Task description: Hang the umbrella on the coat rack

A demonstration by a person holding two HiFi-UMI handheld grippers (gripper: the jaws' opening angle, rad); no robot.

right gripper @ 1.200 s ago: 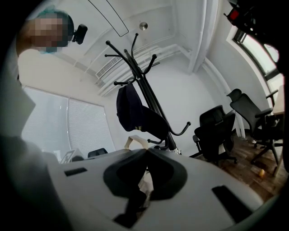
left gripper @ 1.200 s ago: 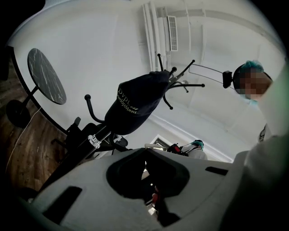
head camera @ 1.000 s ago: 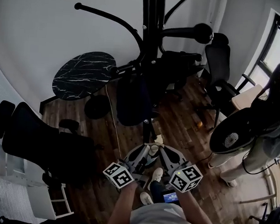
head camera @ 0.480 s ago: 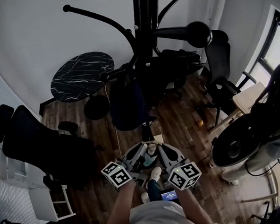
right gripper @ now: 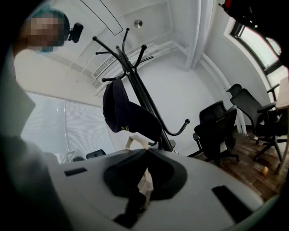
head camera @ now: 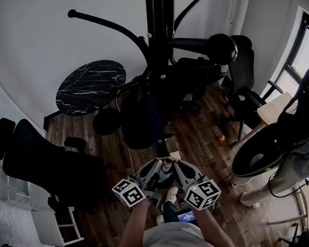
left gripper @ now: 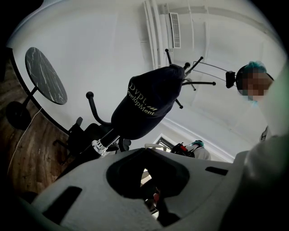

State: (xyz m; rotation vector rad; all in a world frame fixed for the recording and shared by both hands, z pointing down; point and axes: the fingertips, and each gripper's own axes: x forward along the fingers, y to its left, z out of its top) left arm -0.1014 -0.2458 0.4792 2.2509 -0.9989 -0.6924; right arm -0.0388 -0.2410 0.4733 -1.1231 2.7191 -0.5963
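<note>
Wood floor (head camera: 195, 133). Umbrella (head camera: 141, 119) hangs on coat rack (head camera: 157, 42), unchanged; L gripper (head camera: 152, 170), R gripper (head camera: 180, 171) still low, closed, empty. Task prob. done.

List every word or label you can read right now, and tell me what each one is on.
"Dvpt": on the dark blue umbrella hanging on the coat rack, in the left gripper view.
"evelopMent": the line just below on the same umbrella. Its first letter curves out of sight.
Pale print on the umbrella in the right gripper view: too small to read.
Lit screen at the person's waist: too small to read.
</note>
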